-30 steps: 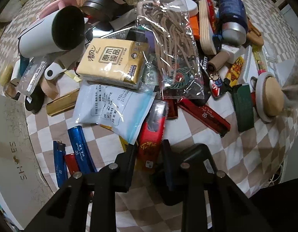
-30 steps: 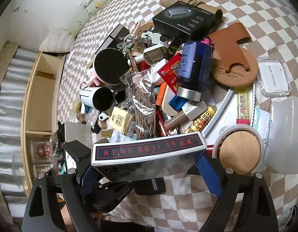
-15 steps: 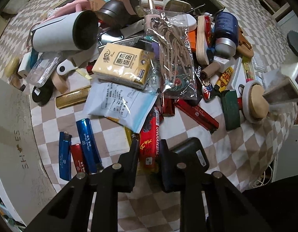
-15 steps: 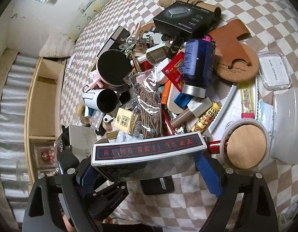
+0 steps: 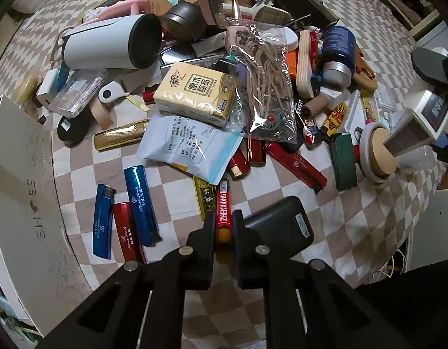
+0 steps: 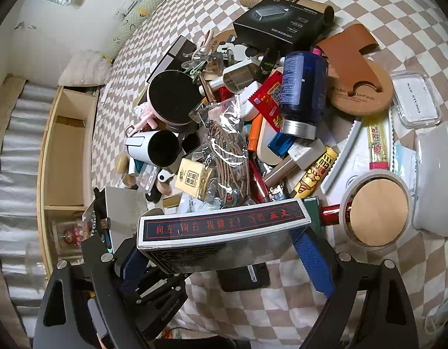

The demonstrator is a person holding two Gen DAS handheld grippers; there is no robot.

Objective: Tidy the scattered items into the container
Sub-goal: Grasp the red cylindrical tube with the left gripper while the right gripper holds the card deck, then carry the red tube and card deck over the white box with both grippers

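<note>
My left gripper [image 5: 224,226] is shut on a red lighter [image 5: 223,203] marked ZHENXIONG and holds it above the checkered cloth. My right gripper [image 6: 224,250] is shut on a black card box [image 6: 221,232] with red lettering, held above the pile; the box also shows at the right edge of the left wrist view [image 5: 419,122]. A white shoe box [image 5: 17,180] stands at the left. Blue and red lighters [image 5: 136,200] lie beside it. The left gripper also shows low in the right wrist view [image 6: 142,285].
A heap of items covers the cloth: a white tumbler [image 5: 107,43], a yellow tissue pack [image 5: 195,93], a bag of cords [image 5: 264,81], a blue bottle [image 5: 337,49], a black power bank [image 5: 276,226], a wooden coaster [image 6: 378,209], a black carton [image 6: 276,26].
My left gripper has closed on the red lighter and lifted it back from under the white packet. The view pulled up and away. My right gripper keeps holding the card box, nearly still.
</note>
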